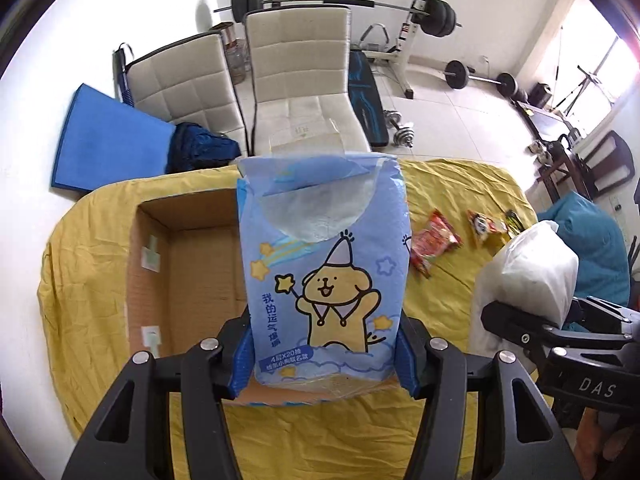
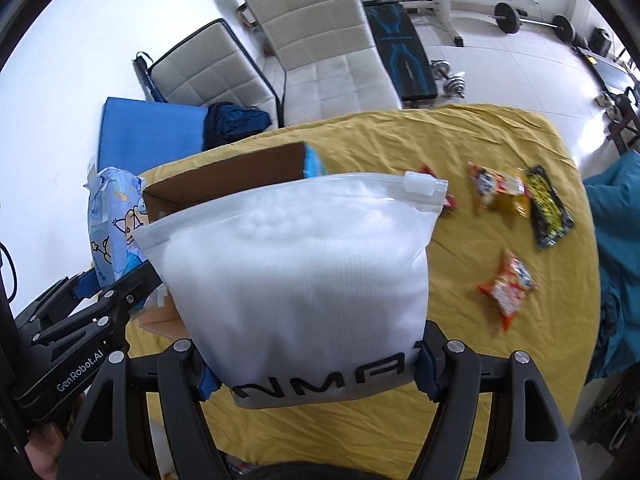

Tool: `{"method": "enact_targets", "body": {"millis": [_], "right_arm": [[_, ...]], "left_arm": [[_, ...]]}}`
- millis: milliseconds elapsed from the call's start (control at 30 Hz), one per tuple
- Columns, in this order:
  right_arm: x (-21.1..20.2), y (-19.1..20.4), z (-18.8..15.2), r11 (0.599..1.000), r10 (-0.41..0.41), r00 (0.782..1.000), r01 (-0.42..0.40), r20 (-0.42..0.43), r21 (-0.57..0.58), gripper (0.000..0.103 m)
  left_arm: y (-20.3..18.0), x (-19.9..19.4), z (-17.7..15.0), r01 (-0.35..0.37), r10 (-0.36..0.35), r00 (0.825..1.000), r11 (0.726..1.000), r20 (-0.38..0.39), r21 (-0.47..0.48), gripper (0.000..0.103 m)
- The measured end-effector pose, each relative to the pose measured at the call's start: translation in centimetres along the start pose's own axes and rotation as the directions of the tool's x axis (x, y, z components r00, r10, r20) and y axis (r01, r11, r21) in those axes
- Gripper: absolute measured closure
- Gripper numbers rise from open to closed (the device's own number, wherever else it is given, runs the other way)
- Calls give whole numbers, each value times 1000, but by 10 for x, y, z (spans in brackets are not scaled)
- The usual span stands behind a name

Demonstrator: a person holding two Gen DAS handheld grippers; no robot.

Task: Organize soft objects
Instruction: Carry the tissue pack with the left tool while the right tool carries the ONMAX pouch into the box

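Note:
My left gripper (image 1: 325, 364) is shut on a blue tissue pack (image 1: 326, 280) printed with a yellow cartoon dog, held upright over the near edge of an open cardboard box (image 1: 192, 264). My right gripper (image 2: 316, 372) is shut on a white zip bag (image 2: 296, 280) filled with white fluff, held above the yellow cloth just right of the box (image 2: 224, 176). The white bag also shows in the left wrist view (image 1: 532, 276), and the tissue pack in the right wrist view (image 2: 114, 232).
The table wears a wrinkled yellow cloth (image 2: 460, 148). Several snack packets (image 2: 508, 288) lie on its right side. Two beige chairs (image 1: 304, 80) stand behind the table, beside a blue mat (image 1: 108, 140). Gym weights (image 1: 440, 16) stand at the back.

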State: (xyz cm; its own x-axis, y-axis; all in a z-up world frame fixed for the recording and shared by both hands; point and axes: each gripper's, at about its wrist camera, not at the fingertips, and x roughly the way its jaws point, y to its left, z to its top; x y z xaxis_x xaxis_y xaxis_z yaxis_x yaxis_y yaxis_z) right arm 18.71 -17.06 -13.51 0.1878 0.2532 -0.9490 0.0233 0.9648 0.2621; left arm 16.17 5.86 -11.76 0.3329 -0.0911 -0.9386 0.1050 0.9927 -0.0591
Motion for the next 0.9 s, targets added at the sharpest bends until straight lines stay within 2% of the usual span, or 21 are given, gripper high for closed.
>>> {"method": "enact_targets", "body": {"millis": [200,267,367,533,667,733,800,900], "right_arm": [[64,63,42,1000,-4,998,4,-60,-1,28],[91,74,53,1000,-22,997,22,-78,4,28],[130,85,63,999,-30,991,33,-127,20,28],[188,90,75,997,-61,979,70,-196,36,28],[220,92,82,993,-102,969,111,-225,28,27],[232,89,86,991,-117,965,128,-233,35,27],[243,86,88,991,-115,961,129,-250,44,27],[256,81,90,991,-100,961,119,-256,60,26]], "left_arm": [[61,31,25,2,-4,999,999,-36,-52,49],[74,54,31,35,-40,997,996,-71,-78,49],[108,90,38,98,-120,981,985,-151,-142,49],[143,153,40,127,-179,951,970,-251,-210,48],[151,194,40,151,-214,923,966,-318,-211,49],[150,206,40,164,-229,915,963,-332,-213,49],[150,216,39,172,-238,906,962,-349,-210,49],[154,232,39,201,-284,880,949,-381,-243,49]]}}
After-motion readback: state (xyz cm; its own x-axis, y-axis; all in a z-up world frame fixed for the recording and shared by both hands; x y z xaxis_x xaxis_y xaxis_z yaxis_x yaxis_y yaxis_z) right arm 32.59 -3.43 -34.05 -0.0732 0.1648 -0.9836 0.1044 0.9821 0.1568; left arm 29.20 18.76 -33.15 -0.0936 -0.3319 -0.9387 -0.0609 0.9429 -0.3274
